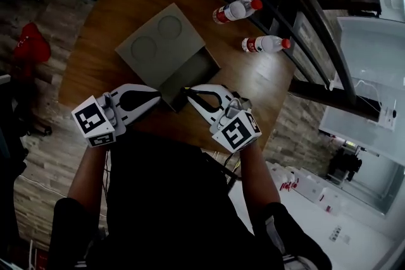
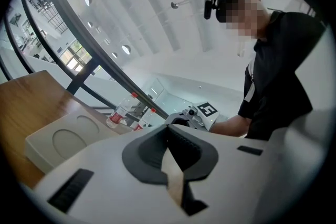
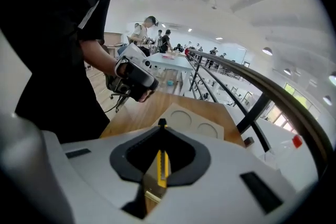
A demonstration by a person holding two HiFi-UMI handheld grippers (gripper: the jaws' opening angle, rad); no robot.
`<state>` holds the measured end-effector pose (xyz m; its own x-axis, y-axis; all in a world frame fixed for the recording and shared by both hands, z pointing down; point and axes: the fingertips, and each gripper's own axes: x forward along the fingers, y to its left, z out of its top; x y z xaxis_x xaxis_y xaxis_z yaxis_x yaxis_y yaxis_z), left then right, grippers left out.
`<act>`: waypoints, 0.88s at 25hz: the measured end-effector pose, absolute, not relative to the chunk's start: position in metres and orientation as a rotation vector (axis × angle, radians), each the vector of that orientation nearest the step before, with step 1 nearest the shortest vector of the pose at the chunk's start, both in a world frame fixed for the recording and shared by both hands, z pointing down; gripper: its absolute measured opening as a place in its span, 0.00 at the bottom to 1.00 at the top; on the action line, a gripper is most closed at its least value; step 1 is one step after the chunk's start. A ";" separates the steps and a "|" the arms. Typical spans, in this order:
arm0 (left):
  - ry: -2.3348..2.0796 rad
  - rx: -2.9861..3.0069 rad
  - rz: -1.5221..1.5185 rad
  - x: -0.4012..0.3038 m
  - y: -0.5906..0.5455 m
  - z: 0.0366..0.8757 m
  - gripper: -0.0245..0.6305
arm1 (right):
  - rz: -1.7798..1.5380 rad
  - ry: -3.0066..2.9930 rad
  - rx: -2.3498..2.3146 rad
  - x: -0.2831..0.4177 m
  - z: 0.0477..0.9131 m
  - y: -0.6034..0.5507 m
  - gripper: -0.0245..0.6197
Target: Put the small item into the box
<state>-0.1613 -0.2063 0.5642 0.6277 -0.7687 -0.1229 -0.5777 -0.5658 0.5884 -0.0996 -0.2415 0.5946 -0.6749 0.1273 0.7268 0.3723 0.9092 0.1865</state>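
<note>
A grey-green box (image 1: pixel 190 73) lies on the round wooden table (image 1: pixel 120 9), its lid (image 1: pixel 158 41) with two round dents folded back. My right gripper (image 1: pixel 187 93) is shut on a thin yellow and black utility knife (image 3: pixel 161 168), at the box's near edge. In the right gripper view the knife runs lengthwise between the jaws, pointing toward the lid (image 3: pixel 194 123). My left gripper (image 1: pixel 159 97) hovers just left of it, its jaws together with nothing between them. The left gripper view shows the box (image 2: pixel 63 141) to its left.
Two plastic water bottles with red caps (image 1: pixel 235 11) (image 1: pixel 264 44) lie on the table's far right part. A dark railing (image 1: pixel 297 3) curves past the table's far side. The table's near edge is right under both grippers.
</note>
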 end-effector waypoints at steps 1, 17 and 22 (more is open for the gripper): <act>-1.069 2.340 -0.509 -0.162 -0.206 0.566 0.06 | -0.420 -2.288 -0.370 -0.099 0.599 -0.241 0.10; -1.100 2.321 -0.381 -0.141 -0.183 0.600 0.06 | -0.498 -2.112 -0.564 -0.093 0.669 -0.233 0.10; -1.103 2.294 -0.374 -0.139 -0.176 0.607 0.06 | -0.474 -2.076 -0.603 -0.093 0.689 -0.232 0.10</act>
